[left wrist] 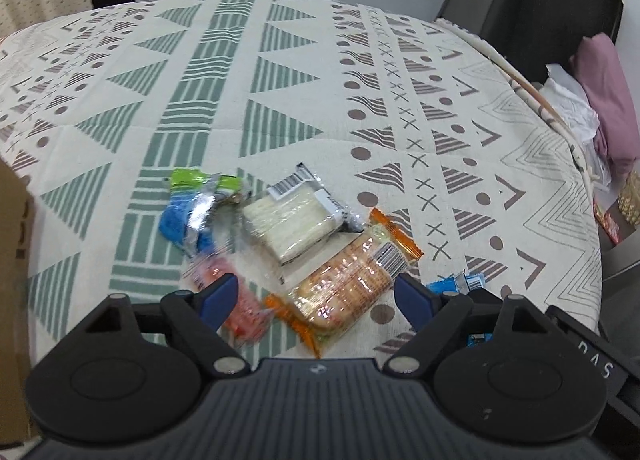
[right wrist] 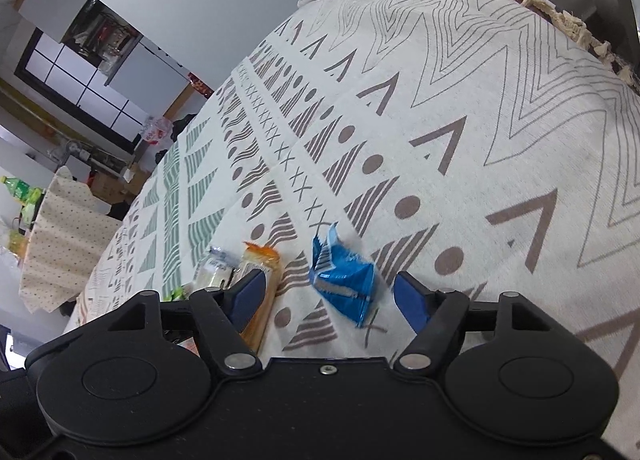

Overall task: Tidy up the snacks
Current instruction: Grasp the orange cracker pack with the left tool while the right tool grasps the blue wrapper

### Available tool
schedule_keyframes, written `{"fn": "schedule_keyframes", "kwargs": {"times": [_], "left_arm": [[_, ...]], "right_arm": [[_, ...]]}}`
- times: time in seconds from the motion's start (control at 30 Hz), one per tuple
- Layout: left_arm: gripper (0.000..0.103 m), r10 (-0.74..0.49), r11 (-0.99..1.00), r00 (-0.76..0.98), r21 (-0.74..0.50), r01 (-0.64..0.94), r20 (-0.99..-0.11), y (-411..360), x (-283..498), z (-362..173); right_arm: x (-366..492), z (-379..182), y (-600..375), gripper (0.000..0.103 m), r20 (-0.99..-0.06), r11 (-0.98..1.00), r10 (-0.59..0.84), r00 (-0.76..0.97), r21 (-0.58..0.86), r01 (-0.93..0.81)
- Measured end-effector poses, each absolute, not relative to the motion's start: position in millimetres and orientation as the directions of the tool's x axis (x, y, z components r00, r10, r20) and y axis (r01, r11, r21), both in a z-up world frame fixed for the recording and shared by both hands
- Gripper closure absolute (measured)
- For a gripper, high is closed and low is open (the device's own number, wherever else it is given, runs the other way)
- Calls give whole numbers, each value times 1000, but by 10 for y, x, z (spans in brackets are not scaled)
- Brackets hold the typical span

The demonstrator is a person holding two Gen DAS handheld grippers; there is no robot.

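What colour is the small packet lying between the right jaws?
Blue, with silver edges: the small packet shows best in the right wrist view.

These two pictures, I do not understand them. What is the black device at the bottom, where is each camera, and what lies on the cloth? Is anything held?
No robot is here: a person holds one claw in each hand, and a camera on each looks along its blue fingers. In the left view, the left claw stands open over an orange-edged cracker pack; a white wafer pack, a pink packet and a green and blue wrapper lie nearby on the patterned tablecloth. In the right view, the right claw stands open around a blue packet. Nothing is gripped.
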State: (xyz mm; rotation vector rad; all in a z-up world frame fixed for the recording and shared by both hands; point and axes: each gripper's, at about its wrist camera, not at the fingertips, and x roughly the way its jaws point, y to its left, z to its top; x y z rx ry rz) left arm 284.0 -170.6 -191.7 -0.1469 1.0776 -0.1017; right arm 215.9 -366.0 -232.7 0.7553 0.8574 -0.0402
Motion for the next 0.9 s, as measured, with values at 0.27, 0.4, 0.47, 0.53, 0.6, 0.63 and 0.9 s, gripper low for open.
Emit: {"fn": "schedule_keyframes", "kwargs": {"times": [0.27,0.4,0.47,0.53,0.6,0.63,0.9], "left_arm": [[19,-159,987,457,-157,42,-875,-1842,2971,-2073],[19,-172,985,438,-158,69,-882,-1916,2946,-2128],[19,-170,985,428,-151,78,-887,-1952,2923,-2156],[19,-167,986,422,-145,86,-891,-1994,2916,-2193],[19,-144,989,432,-112,98,-890,-2050,2925,-2210],[19,-136,990,438,-101,103,-889,-2065,2933,-2208],[67,-128,991,452,-92,102,-883,-2077,2925,-2163]], "right_arm": [[2241,-2445,-3686,69,-702,741,262,663,586,328],[2205,-2464,-3713,71,-699,727,263,665,597,339],[2174,-2453,-3730,71,-700,725,246,671,592,351],[2150,-2451,-3759,71,-698,716,237,675,595,364],[2117,-2448,-3782,71,-694,706,236,680,604,370],[2107,-2449,-3792,71,-690,701,237,684,609,371],[2077,-2431,-3803,71,-683,686,258,684,628,368]]}}
